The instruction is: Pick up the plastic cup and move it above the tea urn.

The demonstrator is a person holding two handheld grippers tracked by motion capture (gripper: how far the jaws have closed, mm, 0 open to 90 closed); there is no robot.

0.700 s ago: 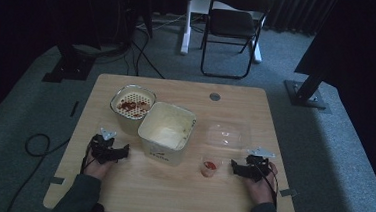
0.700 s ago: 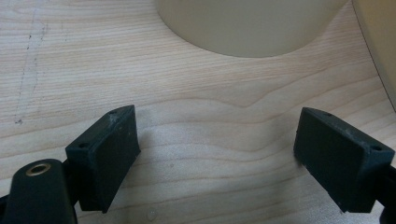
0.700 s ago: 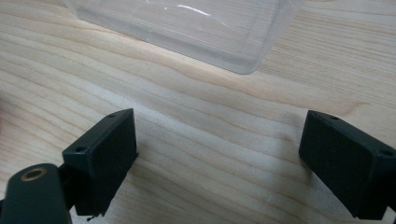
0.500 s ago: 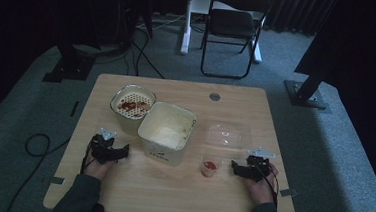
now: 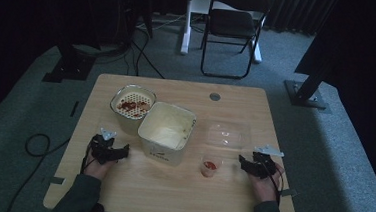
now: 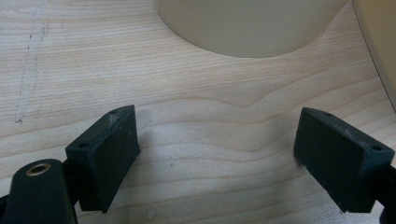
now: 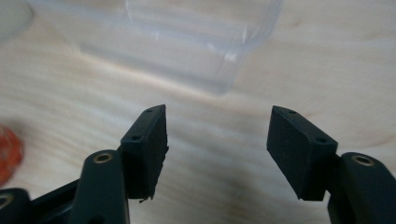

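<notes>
On the wooden table (image 5: 170, 185) stands a cream square tub (image 5: 166, 131), with a round strainer bowl (image 5: 132, 102) holding red bits behind it to the left. A small clear cup (image 5: 210, 166) with red sauce sits near the front, and a clear plastic container (image 5: 229, 135) lies to its upper right. My left gripper (image 5: 121, 150) rests open on the table left of the tub, its jaws wide apart over bare wood (image 6: 215, 149). My right gripper (image 5: 243, 163) rests open right of the cup, with the clear container (image 7: 187, 42) just ahead of its jaws.
A folding chair (image 5: 231, 29) and stand bases (image 5: 307, 94) sit on the carpet beyond the table. A round cable port (image 5: 215, 96) marks the table's far edge. Cables (image 5: 35, 145) trail on the floor at the left.
</notes>
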